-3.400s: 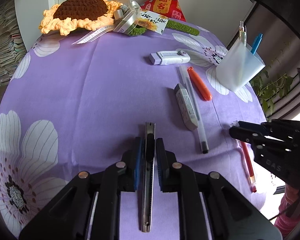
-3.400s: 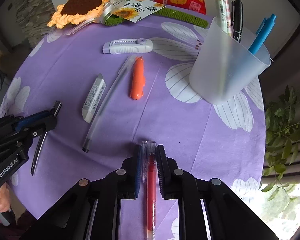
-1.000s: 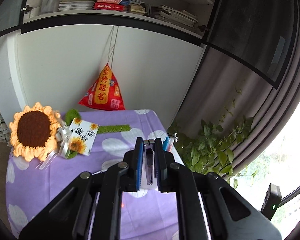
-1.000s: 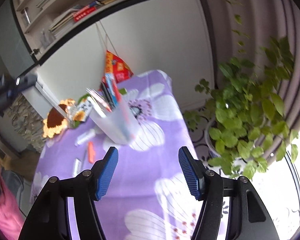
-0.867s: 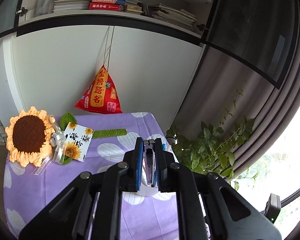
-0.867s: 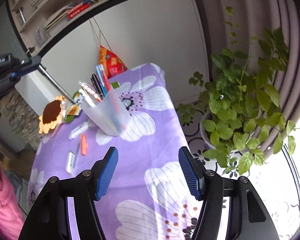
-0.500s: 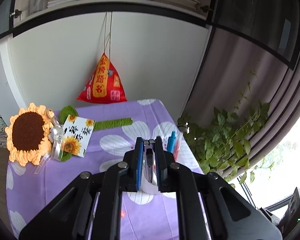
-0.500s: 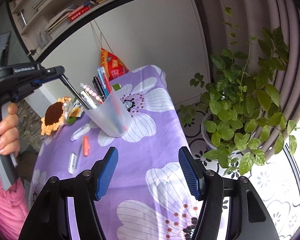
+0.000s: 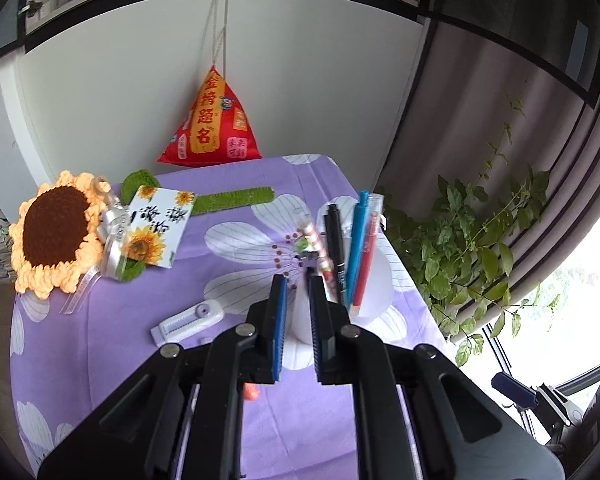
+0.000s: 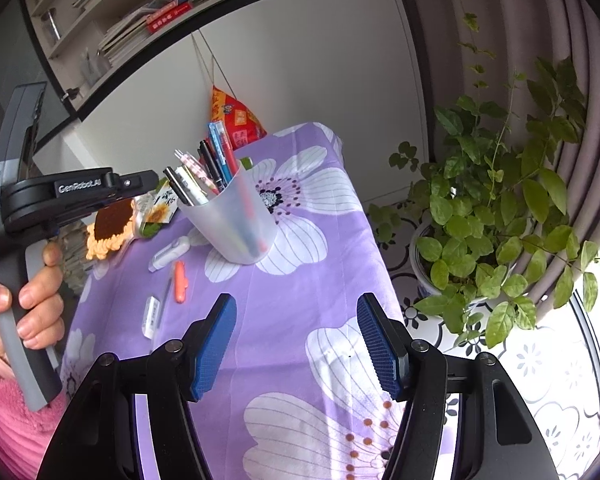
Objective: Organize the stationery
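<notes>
A frosted plastic pen cup (image 10: 235, 228) stands on the purple flowered tablecloth (image 10: 312, 280) and holds several pens and a metal utility knife (image 10: 177, 190). My left gripper (image 9: 297, 292) hovers just over the cup (image 9: 376, 280), its jaws slightly apart and empty; it also shows in the right wrist view (image 10: 147, 180). My right gripper (image 10: 295, 336) is wide open and empty, held near the table's right edge. An orange cutter (image 10: 179, 276), a clear pen (image 10: 164, 292), a white eraser (image 10: 151, 316) and a white correction tape (image 9: 187, 322) lie on the cloth.
A crochet sunflower (image 9: 55, 236) with a card and a red pyramid bag (image 9: 211, 124) sit at the back of the table. A potted green plant (image 10: 500, 208) stands on the floor beyond the table's right edge.
My left gripper has come down over the cup and let go of the metal utility knife, which now stands in the cup. My right gripper has stayed open and nearly still.
</notes>
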Motion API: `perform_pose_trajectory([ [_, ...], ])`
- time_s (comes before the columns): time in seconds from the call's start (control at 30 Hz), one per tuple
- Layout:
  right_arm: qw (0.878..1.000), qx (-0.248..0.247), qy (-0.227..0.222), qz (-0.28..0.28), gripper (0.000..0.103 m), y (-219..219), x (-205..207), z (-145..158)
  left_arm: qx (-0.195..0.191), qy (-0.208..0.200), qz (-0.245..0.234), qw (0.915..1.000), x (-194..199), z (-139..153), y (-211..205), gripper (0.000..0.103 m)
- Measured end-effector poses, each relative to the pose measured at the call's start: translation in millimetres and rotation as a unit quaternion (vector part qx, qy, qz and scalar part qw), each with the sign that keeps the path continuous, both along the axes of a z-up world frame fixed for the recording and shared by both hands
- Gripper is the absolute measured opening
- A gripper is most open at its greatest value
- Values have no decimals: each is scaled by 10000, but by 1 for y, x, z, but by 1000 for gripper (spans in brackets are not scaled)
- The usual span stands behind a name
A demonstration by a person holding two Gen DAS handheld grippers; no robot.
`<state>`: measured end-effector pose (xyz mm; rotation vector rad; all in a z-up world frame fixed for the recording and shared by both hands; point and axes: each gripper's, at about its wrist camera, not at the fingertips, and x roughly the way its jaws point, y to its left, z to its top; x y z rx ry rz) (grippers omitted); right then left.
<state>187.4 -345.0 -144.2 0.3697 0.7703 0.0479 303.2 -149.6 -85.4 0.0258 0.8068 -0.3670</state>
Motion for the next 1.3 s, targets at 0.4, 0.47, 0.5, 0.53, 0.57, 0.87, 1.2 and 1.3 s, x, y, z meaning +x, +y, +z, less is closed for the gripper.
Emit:
perform_pose_trajectory([
  [0.4, 9989, -134, 187, 418, 63, 32, 12, -5, 108, 660, 788, 9946, -5, -52, 77, 9],
  [0.47, 9980, -226, 224, 551, 63, 44, 15, -6, 111, 858, 762, 9933, -9, -68, 82, 9],
  [0.5, 9973, -279, 250, 630, 63, 50, 17, -6, 134, 928, 712, 9930, -11, -73, 82, 9],
  [0.53, 9967, -320, 271, 693, 63, 55, 19, -7, 176, 1011, 640, 9927, -13, -80, 81, 9],
  [0.57, 9958, -380, 305, 773, 63, 61, 21, -8, 203, 1062, 608, 9923, -14, -86, 81, 9],
  [0.87, 9908, -754, 406, 1052, 63, 98, 22, -10, 198, 1141, 406, 9924, -13, -105, 73, 13],
  [1.2, 9897, -853, 471, 1051, 63, 108, 24, -9, 19, 1288, 347, 9911, -8, -113, 76, 23],
  [1.3, 9887, -894, 493, 1098, 63, 112, 24, -10, -45, 1265, 321, 9914, -9, -113, 76, 23],
])
